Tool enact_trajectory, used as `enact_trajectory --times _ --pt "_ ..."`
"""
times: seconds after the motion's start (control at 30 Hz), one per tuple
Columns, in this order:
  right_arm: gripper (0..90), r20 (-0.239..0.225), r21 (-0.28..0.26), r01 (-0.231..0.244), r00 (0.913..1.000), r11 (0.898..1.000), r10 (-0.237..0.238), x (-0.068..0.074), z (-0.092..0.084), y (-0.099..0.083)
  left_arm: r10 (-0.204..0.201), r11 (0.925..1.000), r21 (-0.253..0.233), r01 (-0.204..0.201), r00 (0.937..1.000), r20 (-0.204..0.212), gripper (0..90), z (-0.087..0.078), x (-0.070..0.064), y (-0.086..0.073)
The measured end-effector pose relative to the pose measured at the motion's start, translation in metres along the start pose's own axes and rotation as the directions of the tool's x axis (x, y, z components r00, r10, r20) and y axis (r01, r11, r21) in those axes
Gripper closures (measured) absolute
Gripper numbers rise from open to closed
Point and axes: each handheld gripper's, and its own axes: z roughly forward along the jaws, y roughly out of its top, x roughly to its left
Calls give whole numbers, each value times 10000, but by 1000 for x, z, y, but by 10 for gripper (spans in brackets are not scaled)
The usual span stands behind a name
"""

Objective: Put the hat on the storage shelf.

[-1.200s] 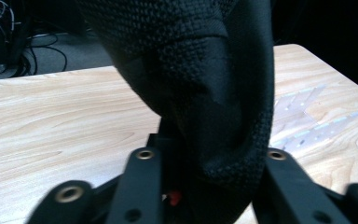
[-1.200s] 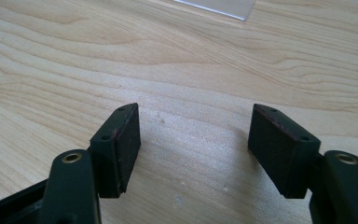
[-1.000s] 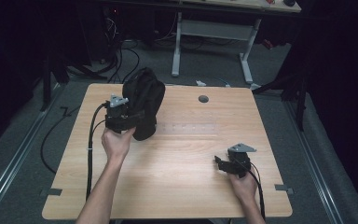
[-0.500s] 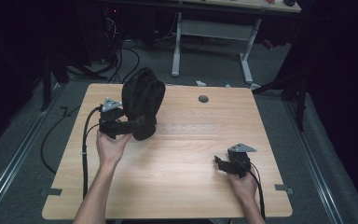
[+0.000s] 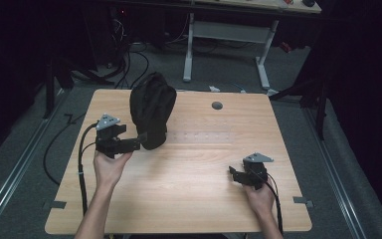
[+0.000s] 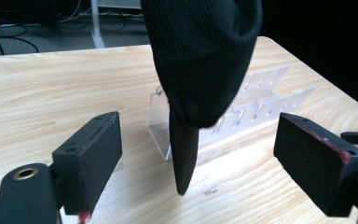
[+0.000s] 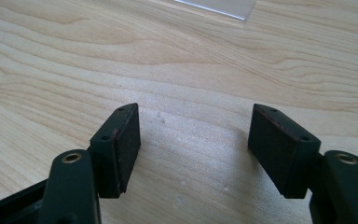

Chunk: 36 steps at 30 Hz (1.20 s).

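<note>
I see my left gripper [image 5: 135, 144] beside the foot of the black cloth [image 5: 152, 110], which stands upright on the wooden table [image 5: 189, 199]; its jaws have just been opening and are clear of the cloth. My right gripper [image 5: 235, 175] rests low near the table's right front, well apart.

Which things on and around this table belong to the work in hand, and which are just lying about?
Belong to the work:
- black mesh cloth, draped over a stand
- clear plastic stand under it
- left gripper, fingers open, cloth between them
- right gripper, open, resting on the table

Lying about:
- white desk frame behind
- floor cables
</note>
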Motion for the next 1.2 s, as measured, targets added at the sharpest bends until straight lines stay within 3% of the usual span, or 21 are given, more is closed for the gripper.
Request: enact_trajectory --times 0.63,1.2 --pt "343 -2 0 -1 10000 10000 1 0 0 0 -293 9989 363 282 9992 283 170 -24 19 -28" --pt "343 -2 -1 -2 10000 10000 2 0 0 0 -389 9951 911 379 9992 98 186 -30 38 -60"
